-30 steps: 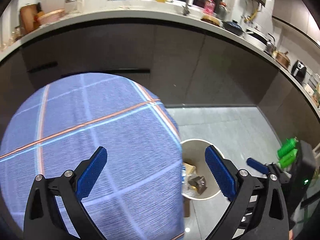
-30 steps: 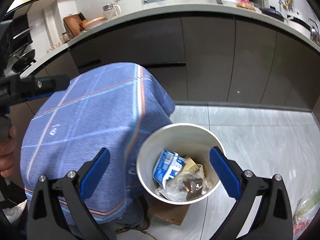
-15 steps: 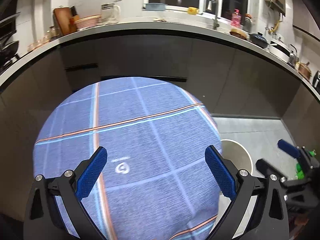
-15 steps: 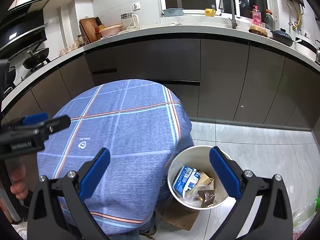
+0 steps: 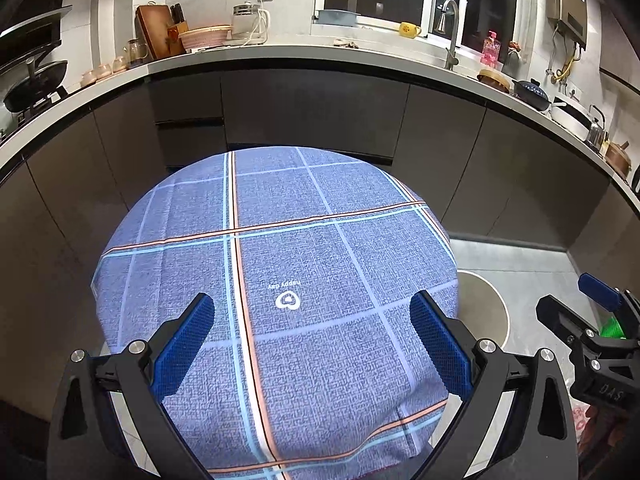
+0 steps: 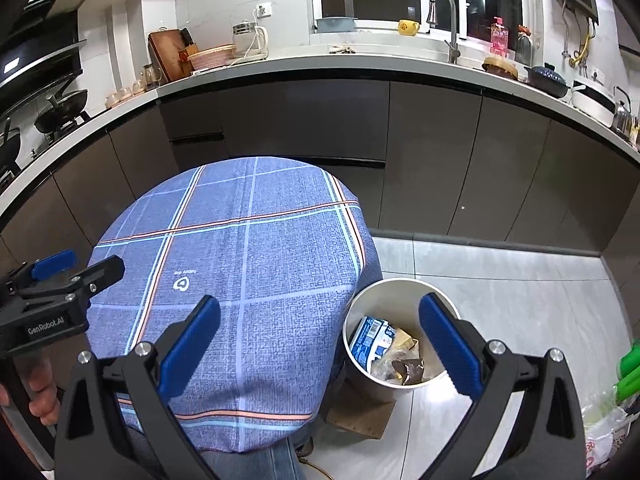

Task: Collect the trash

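A white round bin (image 6: 362,300) stands on the floor right of the table, holding a blue-and-white carton (image 6: 370,340), a brown wrapper (image 6: 408,370) and crumpled paper. Only the bin's rim (image 5: 486,300) shows in the left wrist view, past the table's edge. The table wears a blue plaid cloth (image 5: 280,280) with nothing lying on it. My left gripper (image 5: 312,344) hovers open over the cloth, empty. Open and empty too, my right gripper (image 6: 320,346) hangs over the table's right edge and the bin. Each gripper appears at the side of the other's view.
Dark kitchen cabinets (image 5: 320,112) with a pale countertop (image 6: 340,64) curve behind the table. A piece of cardboard (image 6: 360,412) lies under the bin. Green objects (image 6: 630,372) and a plastic bag (image 6: 600,420) sit at the right on the grey tiled floor (image 6: 500,280). A hand (image 6: 40,392) grips the left tool.
Both grippers have lifted and pulled back from the bin, tilting up so that more of the table and the kitchen shows. The left view swung left from the bin to the cloth.
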A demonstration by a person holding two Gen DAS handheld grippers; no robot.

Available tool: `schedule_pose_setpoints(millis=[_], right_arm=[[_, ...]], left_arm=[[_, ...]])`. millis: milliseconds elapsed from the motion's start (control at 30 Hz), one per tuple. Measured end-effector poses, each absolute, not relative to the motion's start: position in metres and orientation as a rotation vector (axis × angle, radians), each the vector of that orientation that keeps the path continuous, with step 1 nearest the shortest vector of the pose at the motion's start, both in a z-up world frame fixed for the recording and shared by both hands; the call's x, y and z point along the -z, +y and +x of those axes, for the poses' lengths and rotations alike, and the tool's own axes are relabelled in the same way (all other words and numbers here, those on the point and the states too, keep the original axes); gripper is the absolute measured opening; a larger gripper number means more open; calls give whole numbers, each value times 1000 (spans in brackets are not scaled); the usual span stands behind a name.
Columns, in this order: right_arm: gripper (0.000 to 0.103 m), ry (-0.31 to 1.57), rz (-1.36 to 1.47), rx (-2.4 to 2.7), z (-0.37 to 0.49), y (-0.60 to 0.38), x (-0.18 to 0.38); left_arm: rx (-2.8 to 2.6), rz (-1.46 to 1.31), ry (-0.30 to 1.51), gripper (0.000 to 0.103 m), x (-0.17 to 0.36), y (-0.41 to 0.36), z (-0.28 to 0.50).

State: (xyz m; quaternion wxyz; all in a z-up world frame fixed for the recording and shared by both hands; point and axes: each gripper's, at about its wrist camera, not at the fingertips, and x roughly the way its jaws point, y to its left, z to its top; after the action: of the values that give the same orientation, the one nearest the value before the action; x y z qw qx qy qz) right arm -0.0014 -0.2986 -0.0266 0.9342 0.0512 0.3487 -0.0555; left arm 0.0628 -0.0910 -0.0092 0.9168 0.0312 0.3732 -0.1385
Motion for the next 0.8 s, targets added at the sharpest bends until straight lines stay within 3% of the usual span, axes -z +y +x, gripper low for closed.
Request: schedule_pose_setpoints(millis=[800], right_arm=[[100,660,71,117,-24,-280,-1]], left_arm=[[299,53,730,94,-4,-83,38]])
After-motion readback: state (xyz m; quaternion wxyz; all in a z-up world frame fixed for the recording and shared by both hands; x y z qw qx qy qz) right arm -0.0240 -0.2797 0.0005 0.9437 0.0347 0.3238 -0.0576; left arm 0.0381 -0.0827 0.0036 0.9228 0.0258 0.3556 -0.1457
